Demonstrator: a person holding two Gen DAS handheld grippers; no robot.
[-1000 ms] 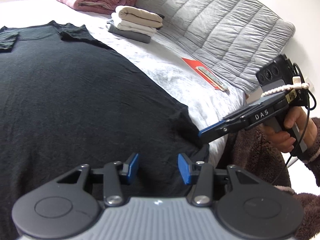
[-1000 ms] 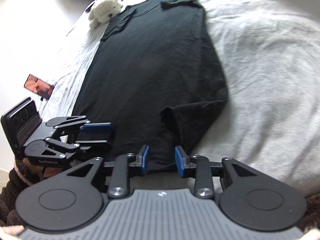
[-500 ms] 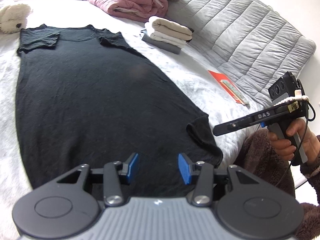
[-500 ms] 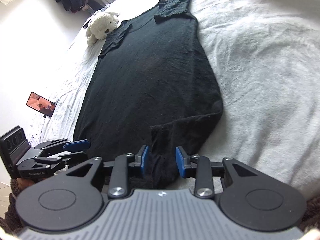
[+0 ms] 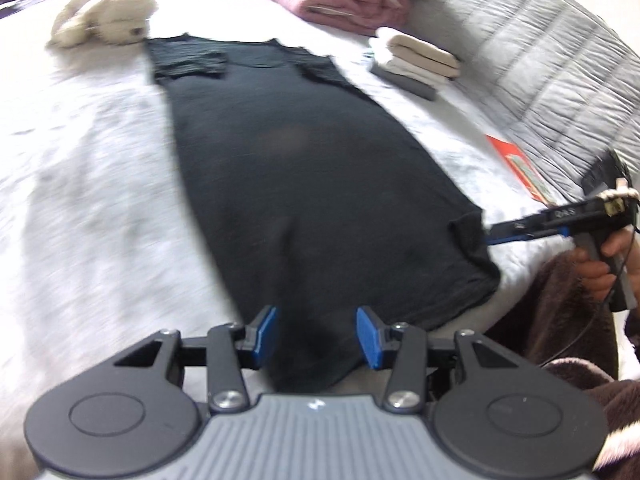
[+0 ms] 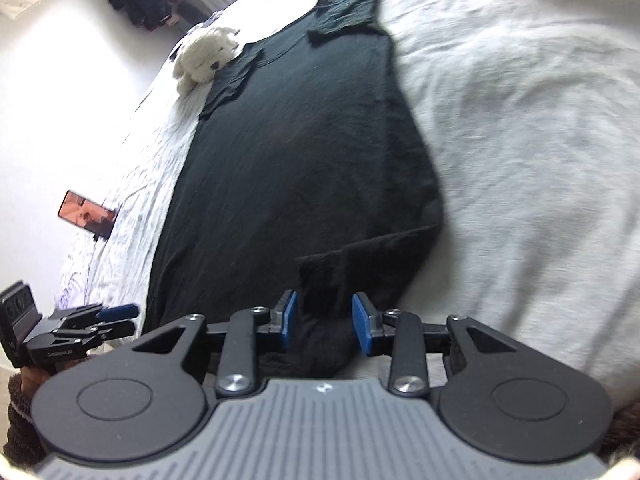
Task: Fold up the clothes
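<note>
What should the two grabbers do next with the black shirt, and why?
Probably close both on the hem. The black shirt lies flat on the bed, sleeves folded in. The left gripper and right gripper sit at its near edge, jaws apart, a bottom corner already flipped over.

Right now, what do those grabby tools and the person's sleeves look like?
Each gripper is black with bright blue pads and a ribbed grey body. The right gripper has white lettering, a small yellow tag, a black cable and a pistol handle. The sleeves are fluffy dark brown with pale cuffs.
</note>
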